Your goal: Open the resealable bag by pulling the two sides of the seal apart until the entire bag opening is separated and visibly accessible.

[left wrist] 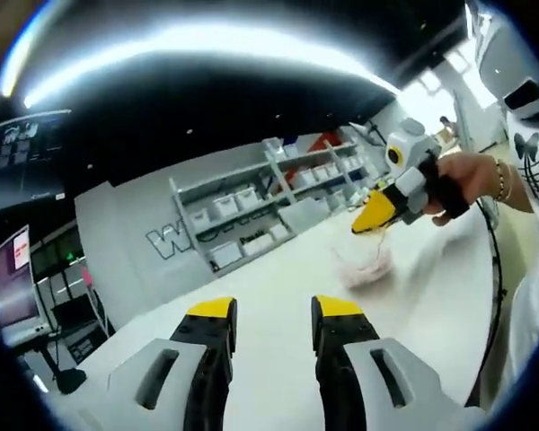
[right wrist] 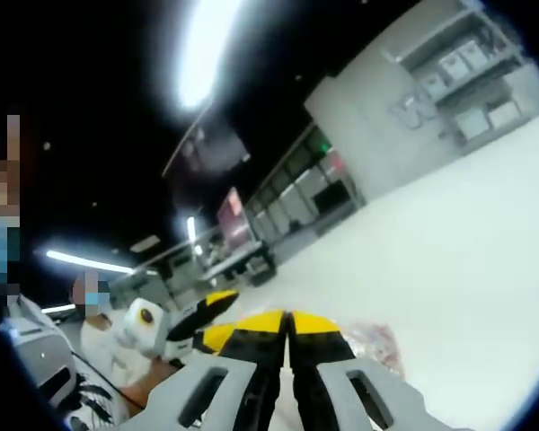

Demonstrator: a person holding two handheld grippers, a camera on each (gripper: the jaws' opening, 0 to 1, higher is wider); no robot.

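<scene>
Left tongs [left wrist: 274,316] raised above the white tabletop [left wrist: 278,287] in the left gripper view, yellow-tipped jaws standing apart with a clear gap and nothing between them. Ahead and to the right in that same view, right tongs [left wrist: 370,222] gripped by a person's hand [left wrist: 463,184] with a beaded bracelet at the wrist, yellow tips pointing down toward the resealable bag [left wrist: 366,263]. Bag blurred, pale and pinkish, hanging just under those tips over the tabletop; cannot tell from here whether the seal is parted. In the right gripper view, right tongs [right wrist: 288,334] with yellow tips pressed together, clamped on the upper edge of the resealable bag [right wrist: 375,346], whose crinkled clear film with reddish specks spreads out just right of the jaws, above the tabletop [right wrist: 449,251]. Left tongs [right wrist: 217,325] entering low on the left of that view, yellow tips close beside the right ones, apart from the bag as far as can be made out. Behind, grey shelving [left wrist: 251,211] loaded with white bins along the wall, a monitor [left wrist: 13,278] at the far left, long ceiling lights [left wrist: 207,40] overhead
</scene>
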